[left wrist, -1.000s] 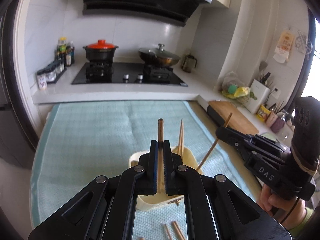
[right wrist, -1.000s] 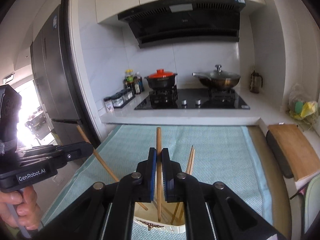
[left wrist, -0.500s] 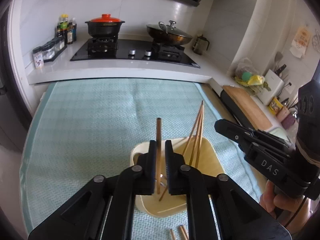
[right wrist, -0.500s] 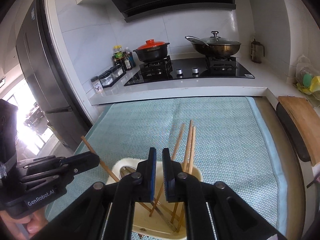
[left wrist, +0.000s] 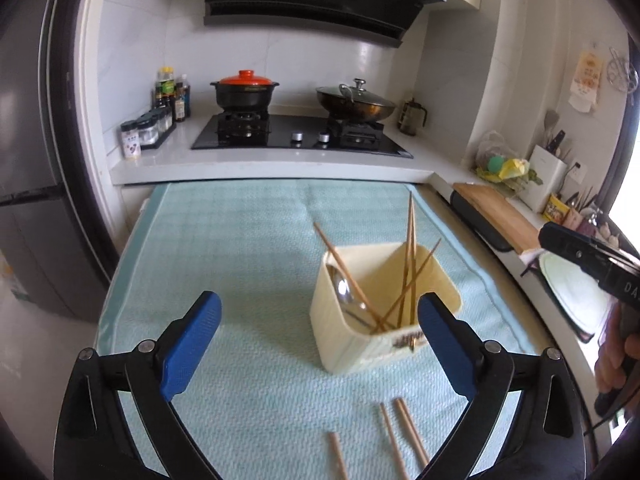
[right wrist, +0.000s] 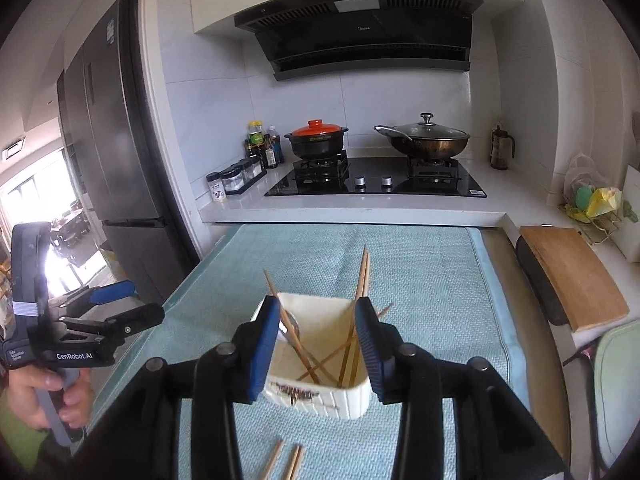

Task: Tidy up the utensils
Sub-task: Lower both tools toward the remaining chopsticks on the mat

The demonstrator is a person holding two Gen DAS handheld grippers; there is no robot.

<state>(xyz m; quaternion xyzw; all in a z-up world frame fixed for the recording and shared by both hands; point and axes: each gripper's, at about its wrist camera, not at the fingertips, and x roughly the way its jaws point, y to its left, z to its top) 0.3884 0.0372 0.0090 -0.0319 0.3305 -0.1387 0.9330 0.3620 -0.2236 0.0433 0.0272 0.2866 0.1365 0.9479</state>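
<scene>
Both grippers have let go of the chopsticks they clamped a second ago and have drawn back from the cream utensil holder (left wrist: 384, 320), which now shows whole ahead of them. Several chopsticks (left wrist: 408, 264) lean inside the holder, their tips rising past its rim, and a metal spoon (left wrist: 346, 292) lies against its left inner wall. The holder stands on the pale green mat (left wrist: 240, 248) that covers the desk. Three more chopsticks (left wrist: 400, 436) lie flat on the mat just in front of the holder, on its near side. The left gripper (left wrist: 320, 344) has its fingers (left wrist: 190, 344) spread wide and still opening, with nothing between them; the holder sits beyond its right finger. The right gripper (right wrist: 316, 344) has its fingers (right wrist: 262, 344) partly apart and opening; they frame the holder's near corners without touching it. A hand (right wrist: 44, 392) at the left edge of the right wrist view grips the left gripper's handle. Beyond the holder, past the mat's far edge, a hob (right wrist: 376, 180) carries a black pot with an orange lid (right wrist: 316, 140) and a lidded wok (right wrist: 424, 140).
</scene>
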